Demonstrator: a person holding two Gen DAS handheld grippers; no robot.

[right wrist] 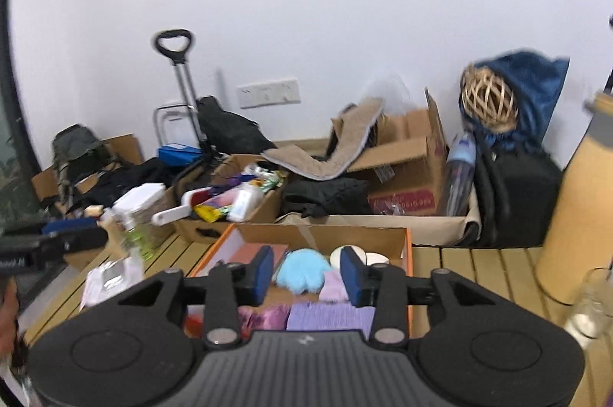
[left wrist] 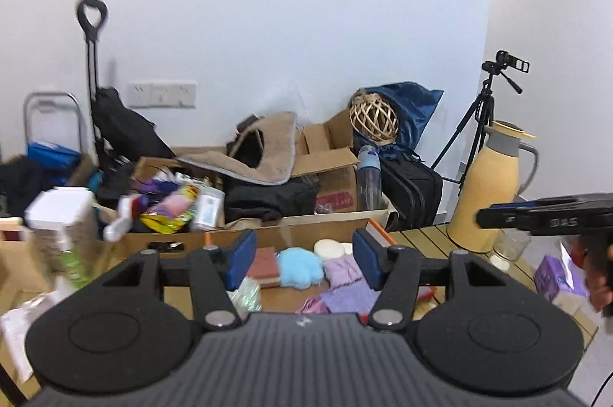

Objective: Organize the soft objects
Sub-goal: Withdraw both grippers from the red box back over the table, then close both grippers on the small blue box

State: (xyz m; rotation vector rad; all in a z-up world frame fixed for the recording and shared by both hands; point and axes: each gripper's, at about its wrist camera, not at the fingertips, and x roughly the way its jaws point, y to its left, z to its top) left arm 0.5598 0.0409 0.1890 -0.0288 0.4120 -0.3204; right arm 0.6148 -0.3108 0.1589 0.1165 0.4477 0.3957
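Soft items boxed at lower centre, both tools clear above.
Your blue fluffy piece [right wrist: 302,274] and purple cloths [right wrist: 329,315] lie inside the orange-rimmed box [right wrist: 409,276]; left gripper [left wrist: 304,259] and right gripper [right wrist: 306,276] stand apart, empty; bare table slats [right wrist: 479,276] lower right.

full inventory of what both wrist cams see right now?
orange-edged box: 1, cardboard, on slatted table
fluffy item: 1, light blue, in that box
cloths: several, purple, in box, near side
round pads: 2, white, box far side
thermos jug: 1, yellow, table right
tripod camera: 1, black, behind jug
wicker ball: 1, tan, on blue bag
clutter boxes: several, brown, behind table
left gripper: black, blue pads, open, empty
right gripper: same, open, empty
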